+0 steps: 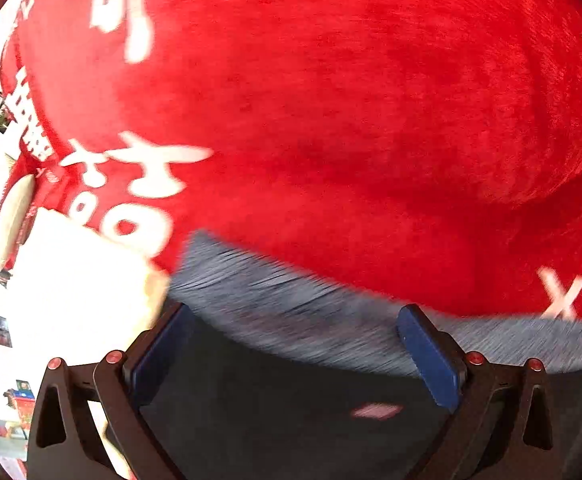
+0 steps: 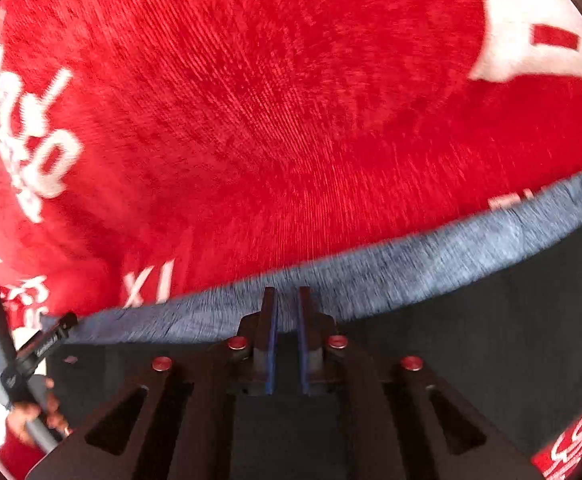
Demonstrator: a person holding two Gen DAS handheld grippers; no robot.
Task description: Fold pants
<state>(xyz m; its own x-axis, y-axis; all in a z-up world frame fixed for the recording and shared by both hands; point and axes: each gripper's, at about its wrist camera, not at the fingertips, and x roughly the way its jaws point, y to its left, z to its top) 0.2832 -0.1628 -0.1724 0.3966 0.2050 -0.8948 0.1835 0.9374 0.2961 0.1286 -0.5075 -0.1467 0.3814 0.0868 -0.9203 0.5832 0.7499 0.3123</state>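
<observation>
**Now: dark pants on a red cloth, two grippers above them**

Plainly, one pair of pants [image 1: 291,412] fills the lower part of both views: dark fabric with a grey ribbed waistband [image 1: 291,304] running across the frame as a curved band. The pants lie on a red cloth [image 1: 331,120] printed with white characters and letters, which takes up the whole upper part of each view. No container shows in either picture.

Two grippers are in sight, one per view. The left gripper [image 1: 291,336] stands wide, its blue pads [image 1: 427,356] far apart at the lower left and lower right of the frame, with pants fabric seen between them; no pad presses on it as far as the blur allows. The right gripper [image 2: 287,320] is narrow, its two pads nearly together at the lower centre, tips at the waistband's edge. Whether cloth is pinched between them cannot be told.

At the lower left of the right view, a hand [image 2: 31,416] grips a grey handle.
</observation>
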